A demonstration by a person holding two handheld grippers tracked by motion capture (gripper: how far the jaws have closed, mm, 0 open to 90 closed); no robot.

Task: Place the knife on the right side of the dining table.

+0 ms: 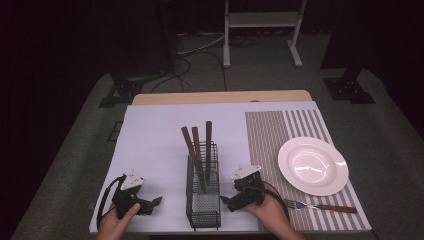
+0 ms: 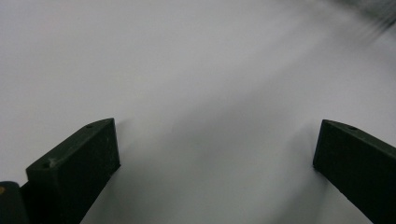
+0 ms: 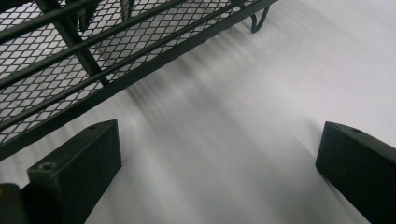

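— Caddy: sitting at the near edge of the table, between the two grippers, holding three brown handles leaning toward the back.

— Checking the right gripper: lying low just beside the caddy's right wall, fingers spread wide, gripping nothing.

— Same on the left gripper: resting on the cloth, near the caddy's other side but apart from it, fingers released and empty.

— Judging the job: probably lifting a handle out and laying it by the plate, with a fork already lying on the mat below it.

— Then rising first, not reaching in from the side; coming down over the handle tops with fingers apart.

— Picking the outermost handle, closing high on it, pulling along its lean and not straight up.

— Steadying the caddy with the left gripper meanwhile, pressing on the rim and guarding against tipping.

— Watching the mesh too: avoiding snagging a fingertip in it.
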